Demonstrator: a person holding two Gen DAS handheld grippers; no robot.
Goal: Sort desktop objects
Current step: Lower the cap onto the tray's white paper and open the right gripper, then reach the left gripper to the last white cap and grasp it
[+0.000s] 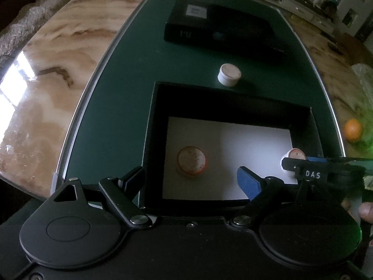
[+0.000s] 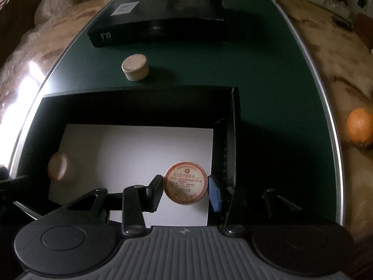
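Right gripper (image 2: pixel 185 187) is clamped on a small round ointment jar (image 2: pixel 185 182), one black finger against its left side and a blue-padded finger against its right, over the right edge of the black box's (image 2: pixel 139 106) white floor. The jar's lid is cream with an orange-red ring and printed characters (the lower lines are too small to read). The left gripper (image 1: pixel 191 178) hangs over the box's near wall with its fingers spread wide and nothing between them; its right finger carries a ribbed blue pad. A second jar (image 1: pixel 191 161) with a similar orange-ringed lid lies on the box's white floor toward its left; in the right wrist view it is only a blurred pale disc. Just beyond the box's far wall a third jar (image 2: pixel 135 67), a squat pale cylinder, stands on the green mat (image 2: pixel 268 70). Farther beyond the box lies a flat black case (image 2: pixel 149 26) with a white label, its far end lost in shadow. Right of the box, off the mat on the glossy marbled tabletop (image 1: pixel 58 46), sits an orange fruit (image 2: pixel 360 129), partly cut off by the frame.
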